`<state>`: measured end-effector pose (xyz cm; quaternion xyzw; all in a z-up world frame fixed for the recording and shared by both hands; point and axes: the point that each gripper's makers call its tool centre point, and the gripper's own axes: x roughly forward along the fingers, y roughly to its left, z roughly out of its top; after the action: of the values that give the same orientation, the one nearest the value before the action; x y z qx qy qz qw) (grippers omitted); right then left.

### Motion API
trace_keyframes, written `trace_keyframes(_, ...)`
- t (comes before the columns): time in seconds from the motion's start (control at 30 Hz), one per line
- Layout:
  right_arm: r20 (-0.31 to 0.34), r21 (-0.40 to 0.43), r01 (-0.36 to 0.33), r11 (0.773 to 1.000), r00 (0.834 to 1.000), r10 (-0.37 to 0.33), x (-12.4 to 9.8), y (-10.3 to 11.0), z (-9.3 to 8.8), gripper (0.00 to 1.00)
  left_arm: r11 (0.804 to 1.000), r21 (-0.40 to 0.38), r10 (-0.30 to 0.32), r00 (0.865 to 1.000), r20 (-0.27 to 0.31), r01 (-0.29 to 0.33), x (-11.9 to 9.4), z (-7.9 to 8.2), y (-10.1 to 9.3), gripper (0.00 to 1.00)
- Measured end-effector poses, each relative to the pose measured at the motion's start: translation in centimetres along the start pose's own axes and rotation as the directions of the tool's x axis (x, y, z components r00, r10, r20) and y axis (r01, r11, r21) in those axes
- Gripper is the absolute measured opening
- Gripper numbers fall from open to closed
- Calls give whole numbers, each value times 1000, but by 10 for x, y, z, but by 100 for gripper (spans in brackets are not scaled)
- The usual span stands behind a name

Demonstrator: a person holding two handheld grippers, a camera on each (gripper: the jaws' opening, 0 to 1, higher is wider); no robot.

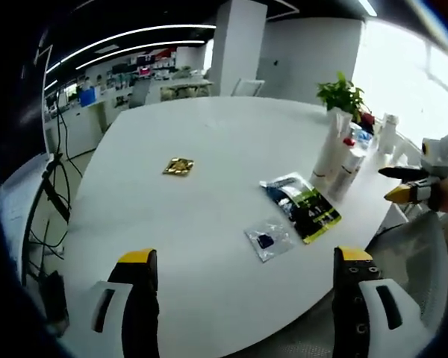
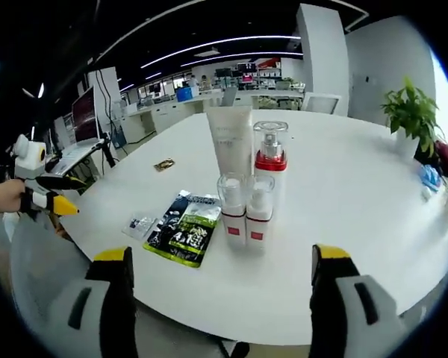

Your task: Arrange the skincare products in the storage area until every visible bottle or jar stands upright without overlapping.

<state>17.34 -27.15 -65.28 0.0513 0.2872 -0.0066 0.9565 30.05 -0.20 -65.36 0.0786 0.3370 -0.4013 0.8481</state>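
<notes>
A cluster of skincare products stands upright on the white table point(image 2: 351, 186): a tall white tube point(image 2: 231, 142), a pump bottle with a red collar point(image 2: 270, 160) and two small clear-capped bottles point(image 2: 232, 209) point(image 2: 258, 212), close together. In the left gripper view the tube point(image 1: 331, 145) and the red-collared bottle point(image 1: 349, 170) stand at the table's right edge. A green-and-black sachet point(image 2: 183, 227) point(image 1: 302, 205) and a small clear packet point(image 2: 140, 224) point(image 1: 269, 240) lie flat beside them. My right gripper point(image 2: 220, 257) is open and short of the cluster. My left gripper point(image 1: 245, 255) is open over the near table edge.
A small gold item point(image 1: 178, 166) lies mid-table. A potted plant point(image 1: 342, 93) and more bottles point(image 1: 388, 133) stand at the far side. A grey chair point(image 1: 411, 246) sits by the table edge. Each gripper, held by a hand, appears in the other's view: right gripper point(image 1: 400, 185), left gripper point(image 2: 66, 195).
</notes>
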Motion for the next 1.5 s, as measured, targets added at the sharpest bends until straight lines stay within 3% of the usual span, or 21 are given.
trace_keyframes(0.43,-6,79,33,996,999,-32,7,-9,-2,100,999,43,9,997,-77,-5,42,21,26,95)
trace_keyframes(0.7,-20,82,45,996,999,-43,7,-9,-5,100,997,72,11,995,-99,-4,78,47,45,95)
trace_keyframes(0.83,-26,87,52,995,998,-49,7,-11,-6,99,999,45,20,994,-110,-15,97,58,55,95)
trace_keyframes(1.17,-40,101,68,993,997,-64,7,-13,-9,98,999,48,26,988,-150,-19,138,68,71,93)
trace_keyframes(1.5,-58,104,80,991,996,-75,8,-16,-13,98,997,82,31,973,-228,-12,182,73,102,89)
